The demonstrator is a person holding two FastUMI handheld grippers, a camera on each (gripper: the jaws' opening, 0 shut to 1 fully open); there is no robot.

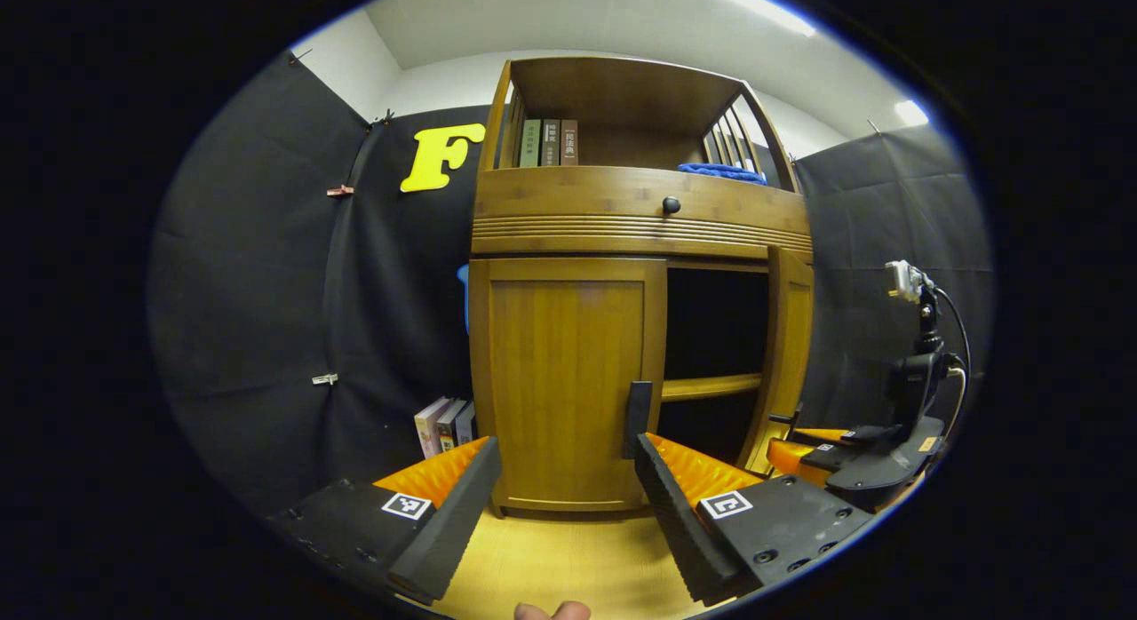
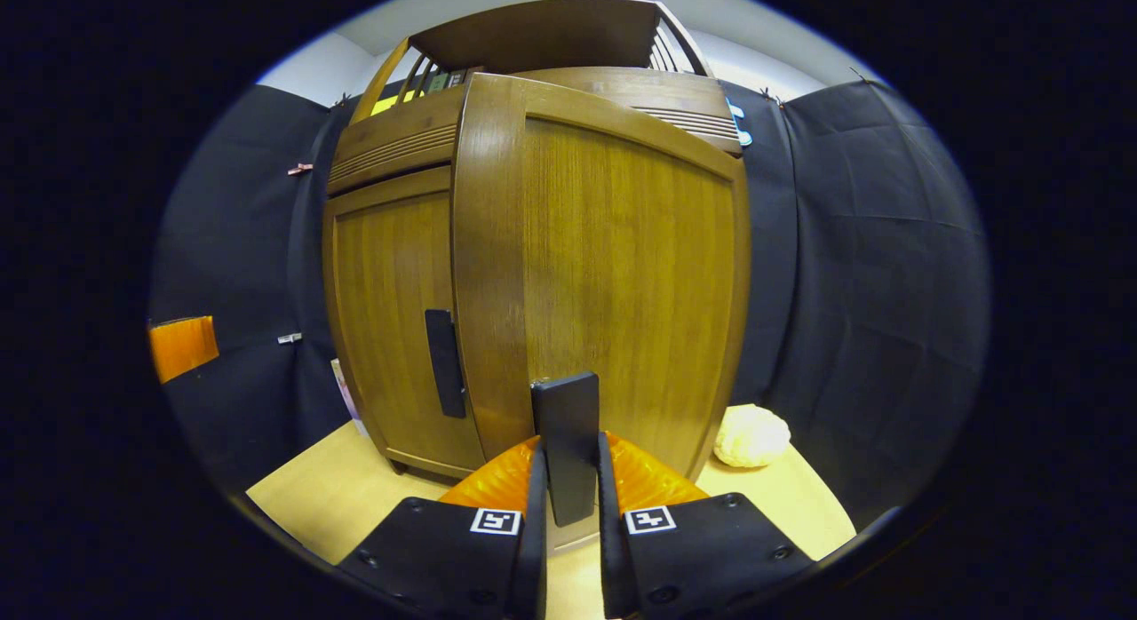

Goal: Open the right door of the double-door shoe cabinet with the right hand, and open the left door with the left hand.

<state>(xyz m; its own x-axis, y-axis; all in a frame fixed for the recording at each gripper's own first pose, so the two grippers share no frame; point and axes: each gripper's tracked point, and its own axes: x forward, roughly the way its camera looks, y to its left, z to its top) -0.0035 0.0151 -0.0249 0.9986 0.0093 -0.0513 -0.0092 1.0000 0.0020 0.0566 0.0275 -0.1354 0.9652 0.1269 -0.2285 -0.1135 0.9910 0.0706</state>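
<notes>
In the left gripper view, the shoe cabinet (image 1: pixel 622 291) stands ahead with its right door (image 1: pixel 786 353) swung out; the inside is dark and hard to make out. The left door (image 1: pixel 568 380) is closed. The left tongs (image 1: pixel 564 478) gape wide, holding nothing, just before the left door's handle (image 1: pixel 637 418). The right tongs (image 1: pixel 799 447) are partly cut off at the open door.

In the right gripper view, the right tongs (image 2: pixel 568 496) are clenched on the right door's handle (image 2: pixel 566 442).
</notes>
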